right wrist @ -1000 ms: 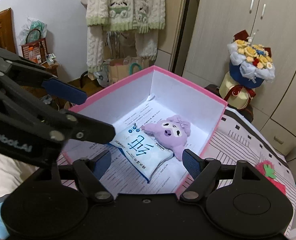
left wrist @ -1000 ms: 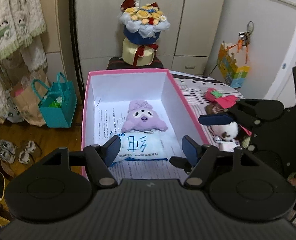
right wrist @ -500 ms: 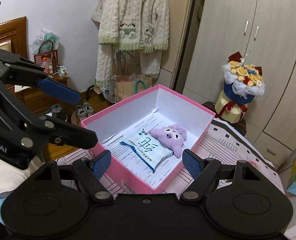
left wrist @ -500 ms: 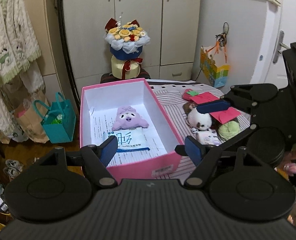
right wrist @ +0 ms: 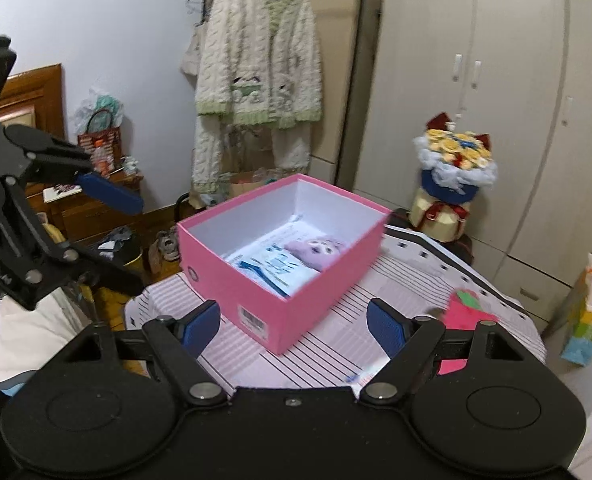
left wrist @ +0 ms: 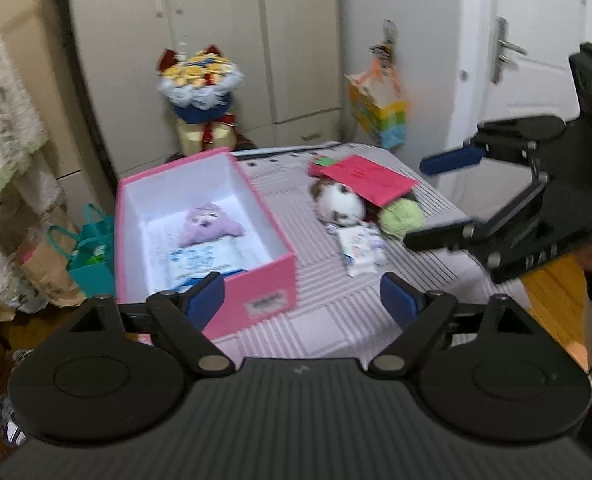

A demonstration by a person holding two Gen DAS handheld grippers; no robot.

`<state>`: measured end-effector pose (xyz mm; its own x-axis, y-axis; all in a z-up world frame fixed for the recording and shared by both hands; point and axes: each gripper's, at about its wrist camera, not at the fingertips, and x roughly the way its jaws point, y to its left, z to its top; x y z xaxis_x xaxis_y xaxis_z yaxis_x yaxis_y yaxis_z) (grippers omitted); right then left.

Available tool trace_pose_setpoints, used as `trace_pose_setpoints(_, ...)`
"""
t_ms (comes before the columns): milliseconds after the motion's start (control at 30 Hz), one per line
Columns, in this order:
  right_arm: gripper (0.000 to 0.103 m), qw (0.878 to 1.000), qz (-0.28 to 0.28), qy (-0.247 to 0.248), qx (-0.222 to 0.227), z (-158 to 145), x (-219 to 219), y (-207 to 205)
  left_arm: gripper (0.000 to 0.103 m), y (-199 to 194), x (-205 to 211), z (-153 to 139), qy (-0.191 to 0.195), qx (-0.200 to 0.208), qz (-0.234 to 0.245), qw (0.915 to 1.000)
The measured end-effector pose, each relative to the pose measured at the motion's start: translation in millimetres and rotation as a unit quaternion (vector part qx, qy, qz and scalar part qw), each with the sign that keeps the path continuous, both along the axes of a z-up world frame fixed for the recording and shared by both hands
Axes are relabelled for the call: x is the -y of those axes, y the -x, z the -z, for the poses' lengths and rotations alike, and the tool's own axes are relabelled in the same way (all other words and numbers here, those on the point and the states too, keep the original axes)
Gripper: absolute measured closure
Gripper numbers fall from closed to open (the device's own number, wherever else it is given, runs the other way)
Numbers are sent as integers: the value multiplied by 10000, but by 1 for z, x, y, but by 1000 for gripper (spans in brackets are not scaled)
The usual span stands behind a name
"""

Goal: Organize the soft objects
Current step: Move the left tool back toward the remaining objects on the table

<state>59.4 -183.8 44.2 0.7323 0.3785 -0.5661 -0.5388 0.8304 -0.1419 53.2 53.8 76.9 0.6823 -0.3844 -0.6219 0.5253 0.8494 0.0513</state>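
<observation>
A pink box (left wrist: 272, 276) (right wrist: 280, 312) stands on the striped table and holds a purple plush (left wrist: 208, 224) (right wrist: 316, 248) and a white and blue tissue pack (left wrist: 200, 260) (right wrist: 276, 268). To its right lie a white and brown plush (left wrist: 340, 204), a green ball (left wrist: 400, 218), a red strawberry-like cloth (left wrist: 364, 178) (right wrist: 468, 308) and a small white packet (left wrist: 362, 248). My left gripper (left wrist: 302, 300) is open and empty, held back above the box's near end. My right gripper (right wrist: 294, 322) is open and empty, above the box's near corner; it also shows in the left wrist view (left wrist: 444, 196).
A flower bouquet (left wrist: 198, 100) (right wrist: 452, 184) stands behind the table by the wardrobe. A colourful paper bag (left wrist: 376, 114) hangs at the right. Cream knitwear (right wrist: 256, 88) hangs at the left, with a teal bag (left wrist: 90, 248) on the floor.
Both grippers have pulled back and up from the box. The views are wider and the loose soft things on the table show more fully. Both stay open.
</observation>
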Motion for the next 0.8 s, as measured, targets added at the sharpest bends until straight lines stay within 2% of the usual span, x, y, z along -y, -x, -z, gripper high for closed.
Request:
trace_pose_setpoints(167, 19, 9989, 406, -210, 99, 9, 44, 14, 15, 7, 28, 15, -100, -26, 319, 9994)
trace_pose_setpoints(300, 19, 9959, 770, -437, 171, 19, 76, 15, 14, 0, 51, 24, 7, -54, 491, 9988)
trace_pose_setpoints(367, 18, 9935, 959, -562, 223, 27, 90, 10, 14, -8, 59, 29, 221, -31, 593, 9980)
trace_pose_setpoints(433, 13, 9913, 1124, -630, 264, 35, 102, 4, 14, -17, 67, 34, 458, -4, 760, 9961)
trace_pose_setpoints(600, 10, 9880, 1320, -715, 375, 54, 121, -17, 15, -50, 89, 50, 828, -172, 690, 9940)
trace_pose_setpoints(700, 10, 9879, 1351, -674, 348, 65, 127, -38, 17, -76, 98, 61, 1124, -479, 509, 9912)
trace_pose_setpoints(767, 10, 9867, 1443, -679, 309, 71, 133, -48, 19, -97, 103, 70, 1382, -756, 451, 9865)
trace_pose_setpoints(800, 10, 9855, 1506, -738, 269, 74, 136, -57, 23, -104, 105, 75, 1473, -839, 431, 9846)
